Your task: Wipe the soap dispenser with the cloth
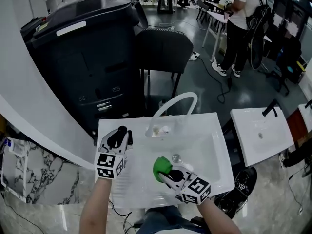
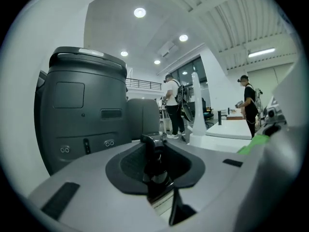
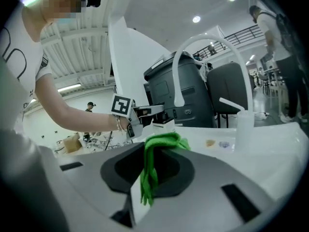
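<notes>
A dark soap dispenser (image 1: 120,135) with a black pump head is held over the left rim of the white sink (image 1: 214,145), and my left gripper (image 1: 121,133) is shut on it. In the left gripper view the dispenser (image 2: 154,166) stands upright between the jaws, with a pale label low on its body. A green cloth (image 1: 162,167) is bunched in my right gripper (image 1: 168,172), low over the basin to the right of the dispenser. From the right gripper view the cloth (image 3: 153,161) hangs out of the shut jaws, and the left gripper (image 3: 140,115) shows beyond it.
A white arched faucet (image 1: 175,104) rises at the sink's back edge, with a clear pump bottle (image 3: 244,124) beside its base. The drain (image 1: 176,157) lies mid-basin. A large black bin (image 1: 83,48) and a dark chair (image 1: 163,50) stand behind. A second white sink (image 1: 263,135) lies to the right.
</notes>
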The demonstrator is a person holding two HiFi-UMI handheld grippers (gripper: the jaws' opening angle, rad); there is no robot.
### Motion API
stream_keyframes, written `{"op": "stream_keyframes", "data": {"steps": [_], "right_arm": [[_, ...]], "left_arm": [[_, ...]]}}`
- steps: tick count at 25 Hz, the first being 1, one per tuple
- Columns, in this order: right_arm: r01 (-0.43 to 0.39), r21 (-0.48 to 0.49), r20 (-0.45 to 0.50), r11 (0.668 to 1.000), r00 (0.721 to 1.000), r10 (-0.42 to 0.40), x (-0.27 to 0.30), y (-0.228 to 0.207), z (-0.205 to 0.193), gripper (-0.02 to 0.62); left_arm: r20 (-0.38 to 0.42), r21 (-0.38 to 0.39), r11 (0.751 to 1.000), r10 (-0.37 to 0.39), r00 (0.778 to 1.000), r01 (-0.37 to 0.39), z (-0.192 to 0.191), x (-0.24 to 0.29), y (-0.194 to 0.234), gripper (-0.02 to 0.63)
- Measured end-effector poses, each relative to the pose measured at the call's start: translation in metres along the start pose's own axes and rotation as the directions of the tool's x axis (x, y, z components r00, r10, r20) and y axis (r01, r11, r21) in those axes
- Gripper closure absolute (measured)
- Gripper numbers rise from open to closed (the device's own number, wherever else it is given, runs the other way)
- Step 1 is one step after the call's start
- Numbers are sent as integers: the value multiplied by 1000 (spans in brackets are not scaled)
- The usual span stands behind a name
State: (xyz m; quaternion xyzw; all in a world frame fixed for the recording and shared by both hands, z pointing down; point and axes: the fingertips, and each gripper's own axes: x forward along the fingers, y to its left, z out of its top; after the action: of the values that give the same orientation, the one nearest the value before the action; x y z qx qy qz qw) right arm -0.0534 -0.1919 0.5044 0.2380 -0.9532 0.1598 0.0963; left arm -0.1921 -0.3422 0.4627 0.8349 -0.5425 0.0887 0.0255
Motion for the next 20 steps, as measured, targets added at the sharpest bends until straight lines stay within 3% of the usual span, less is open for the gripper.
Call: {"op": "stream_keyframes", "data": {"steps": [7,13,20], "right_arm": [[67,46,-42,997,997,-65,1,-10,-25,546],[117,55,-56,992,992,-114,-8,-18,-37,546],[158,59,-66,986,986,-154,-13,-26,-39,546]], "left_arm": [[-35,28,999,23,999,-22,-34,45,36,512],[-13,-45,998,40,999,-41,-51,65,53,512],[8,19,1000,-1,1000,1,-54,72,52,508]]}}
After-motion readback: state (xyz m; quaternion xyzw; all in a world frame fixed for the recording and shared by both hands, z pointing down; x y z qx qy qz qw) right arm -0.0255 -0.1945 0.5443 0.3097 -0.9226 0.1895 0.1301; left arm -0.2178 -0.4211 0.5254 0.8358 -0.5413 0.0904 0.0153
